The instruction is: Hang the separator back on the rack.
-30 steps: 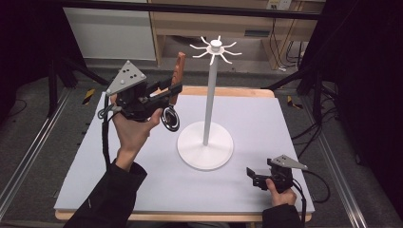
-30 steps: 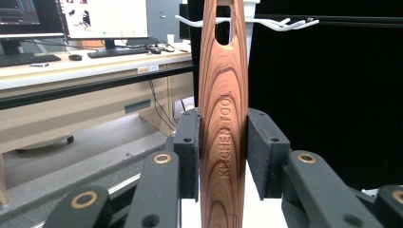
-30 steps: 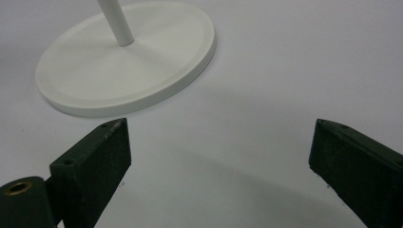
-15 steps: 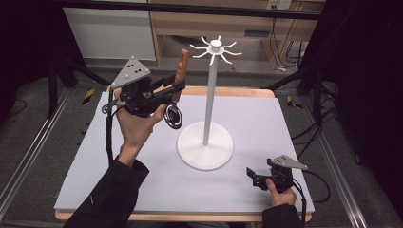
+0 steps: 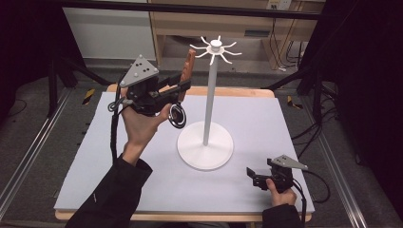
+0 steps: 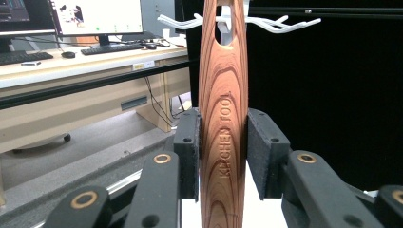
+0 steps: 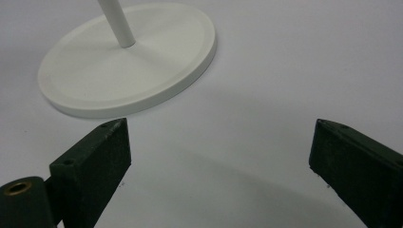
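The left gripper [image 5: 183, 85] is clamping the wooden kitchen tool [image 6: 223, 123], lifted beside the hook stand [image 5: 212, 45]; hanging is not done. The right gripper [image 5: 252, 176], jaws wide apart and holding nothing, is resting on the desk [image 5: 294, 123].

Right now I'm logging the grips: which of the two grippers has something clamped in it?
The left gripper, raised beside the white hook stand: its pads squeeze an upright wooden utensil handle. The right gripper rests open near the stand's base.
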Tool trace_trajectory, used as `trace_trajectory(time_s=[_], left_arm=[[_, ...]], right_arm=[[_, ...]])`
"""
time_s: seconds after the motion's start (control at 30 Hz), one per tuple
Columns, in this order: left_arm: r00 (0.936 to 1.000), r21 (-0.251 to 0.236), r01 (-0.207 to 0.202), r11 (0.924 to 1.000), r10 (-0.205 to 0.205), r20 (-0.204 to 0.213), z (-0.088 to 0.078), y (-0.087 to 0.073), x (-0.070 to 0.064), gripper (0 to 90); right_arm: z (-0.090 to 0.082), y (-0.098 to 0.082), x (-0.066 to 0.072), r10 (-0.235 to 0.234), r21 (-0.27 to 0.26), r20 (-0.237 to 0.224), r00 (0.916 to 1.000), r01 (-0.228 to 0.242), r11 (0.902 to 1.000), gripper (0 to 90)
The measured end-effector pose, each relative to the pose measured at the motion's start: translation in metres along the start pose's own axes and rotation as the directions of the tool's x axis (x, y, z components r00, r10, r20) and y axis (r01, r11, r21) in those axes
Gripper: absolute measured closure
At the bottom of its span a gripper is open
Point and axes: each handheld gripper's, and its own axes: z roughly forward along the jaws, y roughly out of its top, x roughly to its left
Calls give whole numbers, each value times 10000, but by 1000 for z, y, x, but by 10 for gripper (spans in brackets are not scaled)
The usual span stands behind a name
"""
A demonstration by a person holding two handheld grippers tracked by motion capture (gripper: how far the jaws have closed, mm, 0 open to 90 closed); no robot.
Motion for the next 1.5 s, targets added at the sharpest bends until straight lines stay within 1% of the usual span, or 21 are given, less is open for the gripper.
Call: trace_trajectory(time_s=[0.5, 0.6, 0.93, 1.07, 1.23, 1.33, 1.4, 1.5], left_arm=[[10000, 115, 37, 9999, -37, 20, 10, -1, 1, 673], [10000, 203, -80, 9998, 80, -13, 12, -2, -1, 673], [9999, 215, 28, 9998, -30, 115, 19, -4, -1, 673], [9999, 193, -13, 9998, 10, 130, 21, -5, -1, 673], [9998, 150, 32, 9999, -35, 185, 22, -6, -2, 672], [9999, 181, 73, 9998, -75, 105, 23, -7, -2, 671], [9999, 184, 24, 9998, -27, 164, 24, -8, -2, 670], [9999, 225, -3, 9997, 0, 109, 25, -9, -3, 669]], right_arm=[[0, 0, 0, 9, -22, -37, 10000, -9, 10000, 71], [0, 0, 0, 23, -1, -23, 10000, -23, 10000, 71], [0, 0, 0, 70, -19, -57, 10000, -71, 10000, 71], [0, 0, 0, 67, -24, -67, 10000, -68, 10000, 71], [0, 0, 0, 77, -18, -63, 10000, -77, 10000, 70], [0, 0, 0, 71, -15, -62, 10000, -71, 10000, 70], [0, 0, 0, 82, -22, -50, 10000, -82, 10000, 70], [0, 0, 0, 62, -12, -63, 10000, -62, 10000, 70]])
